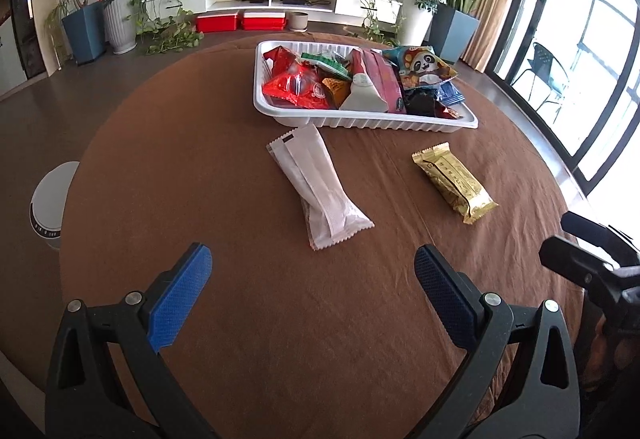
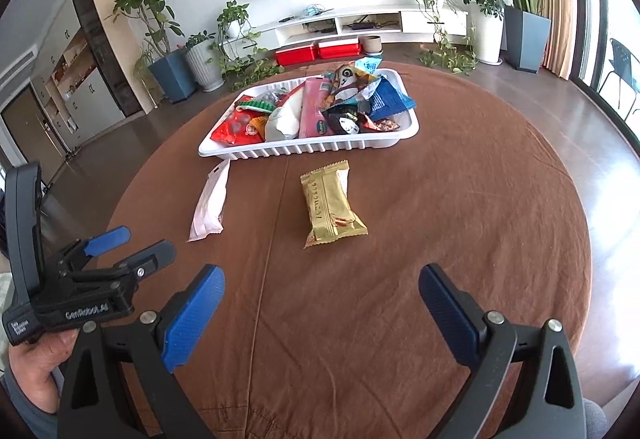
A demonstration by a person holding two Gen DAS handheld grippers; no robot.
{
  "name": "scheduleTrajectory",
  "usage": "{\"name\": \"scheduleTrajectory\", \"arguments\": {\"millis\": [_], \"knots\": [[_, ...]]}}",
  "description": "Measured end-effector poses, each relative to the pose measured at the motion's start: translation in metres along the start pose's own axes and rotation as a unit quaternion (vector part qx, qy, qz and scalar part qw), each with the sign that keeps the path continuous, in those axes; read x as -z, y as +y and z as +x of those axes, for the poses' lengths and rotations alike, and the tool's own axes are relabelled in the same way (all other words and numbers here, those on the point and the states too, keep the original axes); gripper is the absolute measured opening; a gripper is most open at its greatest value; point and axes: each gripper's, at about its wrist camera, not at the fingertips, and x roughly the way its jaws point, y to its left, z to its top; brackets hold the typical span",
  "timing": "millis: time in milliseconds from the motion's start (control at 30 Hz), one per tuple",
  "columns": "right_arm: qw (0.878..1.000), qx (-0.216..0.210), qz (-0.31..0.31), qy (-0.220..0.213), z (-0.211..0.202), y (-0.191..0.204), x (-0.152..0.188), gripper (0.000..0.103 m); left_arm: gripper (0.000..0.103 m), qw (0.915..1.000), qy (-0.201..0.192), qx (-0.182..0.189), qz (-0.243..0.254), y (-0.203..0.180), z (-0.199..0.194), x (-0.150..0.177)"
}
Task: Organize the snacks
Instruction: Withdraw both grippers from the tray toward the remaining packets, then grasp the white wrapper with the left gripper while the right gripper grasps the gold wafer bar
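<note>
A white ribbed tray [image 1: 400,124] [image 2: 320,150] piled with several snack packets stands at the far side of the round brown table. In front of it lie a white packet [image 1: 320,183] [image 2: 210,201] and a gold packet [image 1: 454,181] [image 2: 330,205], both flat on the cloth. My left gripper [image 1: 314,259] is open, just short of the white packet's near end. My right gripper [image 2: 322,279] is open too, a little short of the gold packet. Nothing sits between either pair of blue pads. The left gripper [image 2: 132,243] also shows at the left of the right wrist view, held by a hand.
The brown tablecloth [image 1: 280,319] has bare room near the grippers and to the left. A white round appliance [image 1: 50,203] stands on the floor beside the table's left edge. Plants, red boxes and a TV shelf line the far wall. Windows are on the right.
</note>
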Motion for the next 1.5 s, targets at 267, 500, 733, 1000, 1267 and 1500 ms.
{"name": "scheduleTrajectory", "arguments": {"millis": [267, 500, 733, 1000, 1267, 1500], "knots": [[1.000, 0.003, -0.005, 0.000, 0.002, 0.002, -0.002, 0.100, 0.102, 0.9991, 0.009, -0.040, -0.011, -0.001, 0.020, -0.031], [1.000, 0.002, -0.016, -0.001, 0.003, 0.005, 0.000, 0.099, 0.061, 0.9984, 0.041, -0.038, -0.003, -0.005, 0.051, -0.050], [1.000, 0.003, -0.016, -0.001, 0.004, 0.004, 0.001, 0.097, 0.059, 0.9954, 0.083, -0.048, 0.006, -0.011, 0.084, -0.049], [1.000, 0.006, -0.016, -0.001, 0.003, 0.002, 0.001, 0.097, 0.047, 0.9948, 0.084, -0.047, 0.034, -0.013, 0.095, -0.056], [1.000, 0.007, -0.019, 0.004, 0.003, 0.003, 0.003, 0.095, 0.028, 0.9933, 0.085, -0.040, 0.067, -0.016, 0.099, -0.062], [1.000, 0.009, -0.013, 0.007, 0.002, 0.000, 0.002, 0.094, 0.020, 0.9914, 0.093, -0.019, 0.089, -0.016, 0.094, -0.056]]}}
